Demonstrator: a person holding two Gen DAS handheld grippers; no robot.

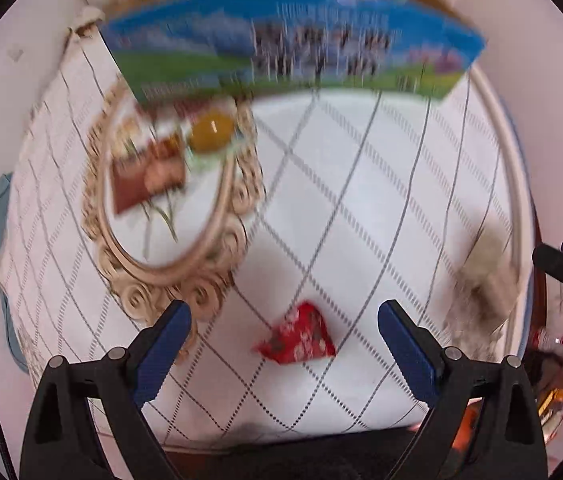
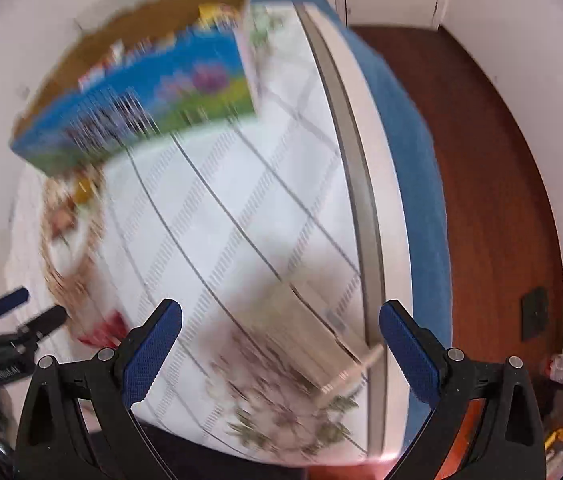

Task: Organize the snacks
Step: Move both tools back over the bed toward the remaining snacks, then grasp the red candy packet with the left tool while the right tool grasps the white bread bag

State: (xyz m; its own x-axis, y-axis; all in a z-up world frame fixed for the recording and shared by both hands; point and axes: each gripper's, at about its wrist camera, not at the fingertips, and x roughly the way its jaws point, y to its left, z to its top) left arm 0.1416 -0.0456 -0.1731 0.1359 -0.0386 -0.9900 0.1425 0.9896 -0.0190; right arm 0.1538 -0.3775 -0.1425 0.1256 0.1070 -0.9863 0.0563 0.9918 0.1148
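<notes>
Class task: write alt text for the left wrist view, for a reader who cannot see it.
An open left gripper hangs over a red snack packet lying on a white checked tablecloth. To the left, an oval tray holds more snacks; a blue and green box stands at the far edge. The picture is motion-blurred.

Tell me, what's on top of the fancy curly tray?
On the tray lie a reddish-brown snack packet and something round and yellow. The picture is blurry, and the blue box hides the tray's far end.
</notes>
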